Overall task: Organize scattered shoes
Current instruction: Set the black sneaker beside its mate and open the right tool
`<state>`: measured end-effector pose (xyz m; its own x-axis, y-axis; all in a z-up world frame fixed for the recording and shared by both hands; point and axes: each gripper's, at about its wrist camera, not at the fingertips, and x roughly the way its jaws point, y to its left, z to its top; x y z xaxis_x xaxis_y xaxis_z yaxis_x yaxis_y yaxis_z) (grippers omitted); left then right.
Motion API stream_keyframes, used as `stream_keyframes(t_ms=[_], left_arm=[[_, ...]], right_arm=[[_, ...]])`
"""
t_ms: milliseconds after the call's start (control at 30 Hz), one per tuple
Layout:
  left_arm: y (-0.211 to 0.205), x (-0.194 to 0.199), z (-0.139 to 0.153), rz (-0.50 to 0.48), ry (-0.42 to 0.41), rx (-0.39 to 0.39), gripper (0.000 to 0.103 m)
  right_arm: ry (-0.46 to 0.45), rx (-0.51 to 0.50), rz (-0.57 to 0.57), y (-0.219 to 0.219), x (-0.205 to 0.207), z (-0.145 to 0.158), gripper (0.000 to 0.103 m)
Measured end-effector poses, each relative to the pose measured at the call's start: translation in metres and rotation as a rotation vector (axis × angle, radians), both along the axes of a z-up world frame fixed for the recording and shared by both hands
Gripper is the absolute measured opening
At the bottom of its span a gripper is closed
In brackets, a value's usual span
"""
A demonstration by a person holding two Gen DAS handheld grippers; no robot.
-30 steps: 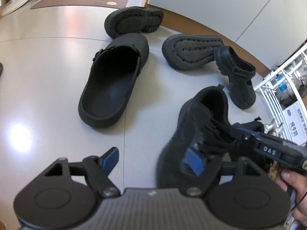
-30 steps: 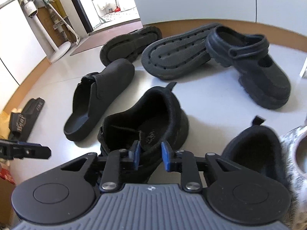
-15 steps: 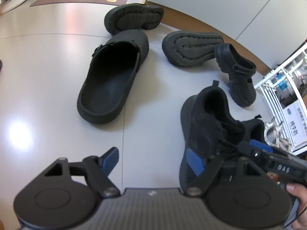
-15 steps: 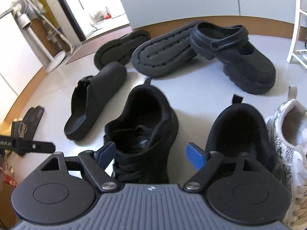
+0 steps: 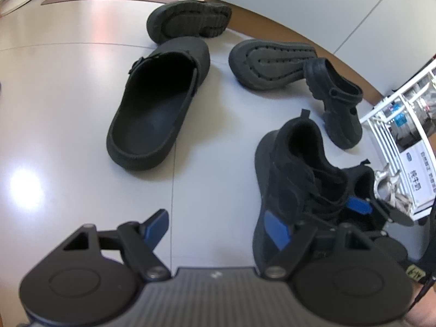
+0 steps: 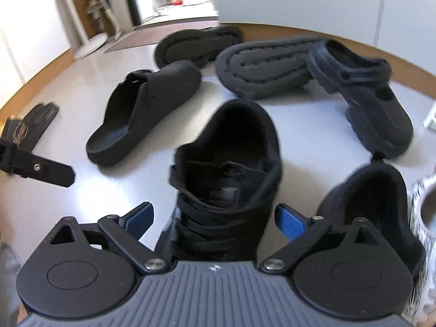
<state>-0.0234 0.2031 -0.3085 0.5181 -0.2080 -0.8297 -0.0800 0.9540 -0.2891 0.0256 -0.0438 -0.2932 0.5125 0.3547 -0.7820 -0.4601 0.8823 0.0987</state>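
While both fingers' gap wide: black sneaker (image 6: 226,174) upright, empty, beside its mate (image 6: 373,207).

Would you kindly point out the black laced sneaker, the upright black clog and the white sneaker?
black laced sneaker (image 6: 226,179), right wrist view, on its tongue.
upright black clog (image 5: 158,109), left wrist view, on its footbed.
white sneaker (image 6: 425,204), right wrist view, on its collar.

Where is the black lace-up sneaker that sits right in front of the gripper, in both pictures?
Left wrist view: the black lace-up sneaker is at lower right, behind the right finger of the open left gripper.
Right wrist view: it fills the centre, just beyond the open right gripper, not held.
Shared landmark: the upturned clog sole lies on the floor beyond the sneaker's heel in both.
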Motion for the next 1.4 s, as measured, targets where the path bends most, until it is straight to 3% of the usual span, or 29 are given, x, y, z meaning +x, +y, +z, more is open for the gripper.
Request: stream_keyframes(t_ms=[267, 433, 533, 1167, 1400], left_arm=[[-0.002, -0.002, -0.003, -0.006, 0.016, 0.005, 0.080], [-0.001, -0.002, -0.004, -0.008, 0.023, 0.004, 0.080], [0.000, 0.000, -0.004, -0.002, 0.021, 0.000, 0.080], [-0.002, -0.003, -0.012, -0.011, 0.017, 0.005, 0.080], [-0.003, -0.004, -0.016, -0.009, 0.028, 0.010, 0.080]], right_arm=[[0.068, -0.021, -0.064, -0.002, -0.008, -0.016, 0.098], [0.108, -0.012, -0.108, -0.007, -0.015, -0.024, 0.085], [0.132, -0.006, -0.135, -0.010, -0.019, -0.030, 0.083], [0.241, 0.010, -0.310, -0.041, -0.039, -0.037, 0.079], [0.254, 0.020, -0.298, -0.051, -0.045, -0.037, 0.079]])
